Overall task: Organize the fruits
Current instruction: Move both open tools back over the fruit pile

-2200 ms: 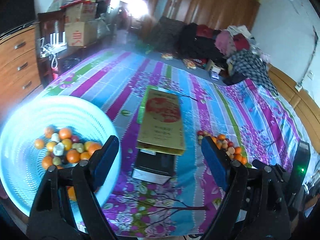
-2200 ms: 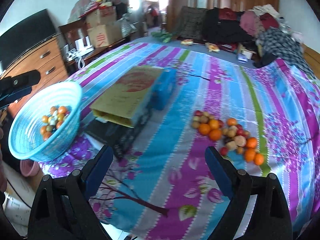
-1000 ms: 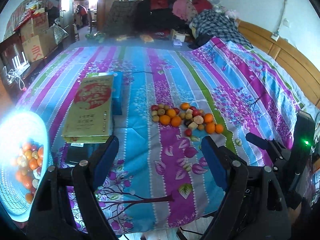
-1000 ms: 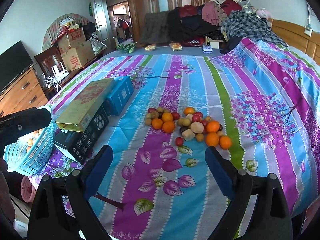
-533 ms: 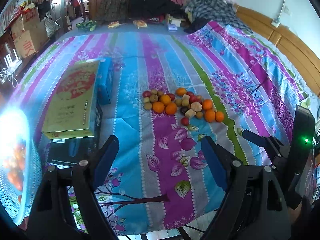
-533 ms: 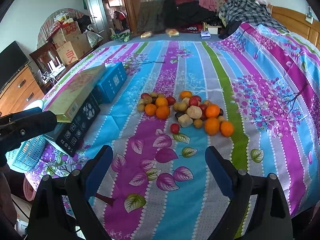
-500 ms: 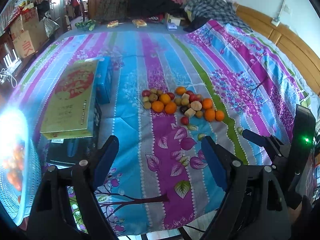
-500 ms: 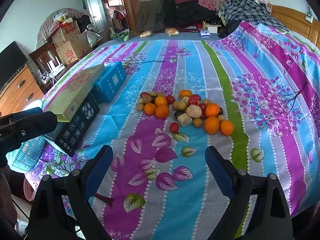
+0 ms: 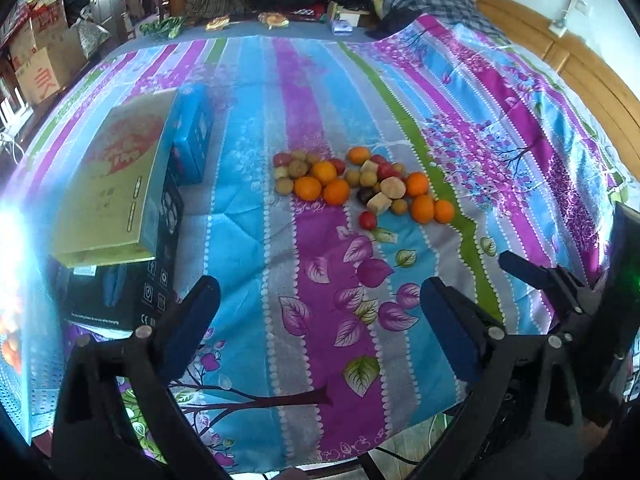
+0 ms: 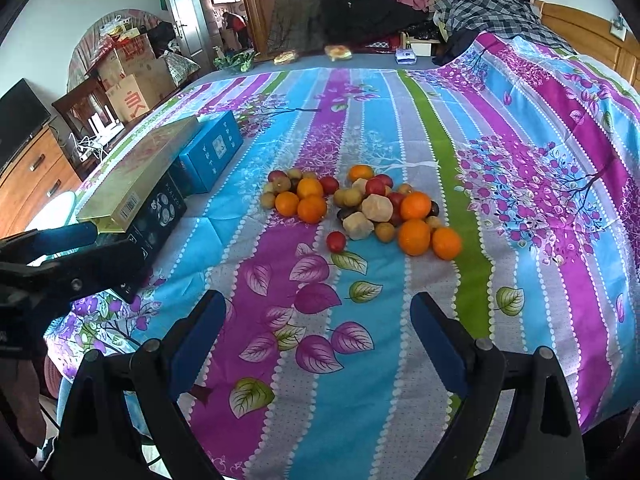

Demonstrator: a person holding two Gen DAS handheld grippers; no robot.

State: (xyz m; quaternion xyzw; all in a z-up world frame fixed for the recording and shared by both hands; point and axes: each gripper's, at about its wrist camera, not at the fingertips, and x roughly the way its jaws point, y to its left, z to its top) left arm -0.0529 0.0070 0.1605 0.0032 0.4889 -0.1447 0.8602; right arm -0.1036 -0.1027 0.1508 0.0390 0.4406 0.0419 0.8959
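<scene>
A pile of small fruits (image 9: 362,184) lies on the striped bedspread: oranges, red and brownish ones. It also shows in the right wrist view (image 10: 360,208). A single red fruit (image 10: 336,241) sits at the pile's near edge. My left gripper (image 9: 320,320) is open and empty, above the bed's near edge, well short of the pile. My right gripper (image 10: 316,332) is open and empty, likewise short of the pile. The light blue basket (image 9: 20,344) with fruits in it is at the far left, washed out by glare.
A yellow box (image 9: 112,176) lies on a black box (image 9: 132,292), with a blue box (image 9: 196,136) behind them, left of the fruits. The left gripper's finger (image 10: 60,240) reaches into the right wrist view at the left. Clothes are piled at the far end of the bed.
Both grippers have swung from the basket towards the fruit pile and come closer to it. The basket has slid to the left edge of the view. Both stay open.
</scene>
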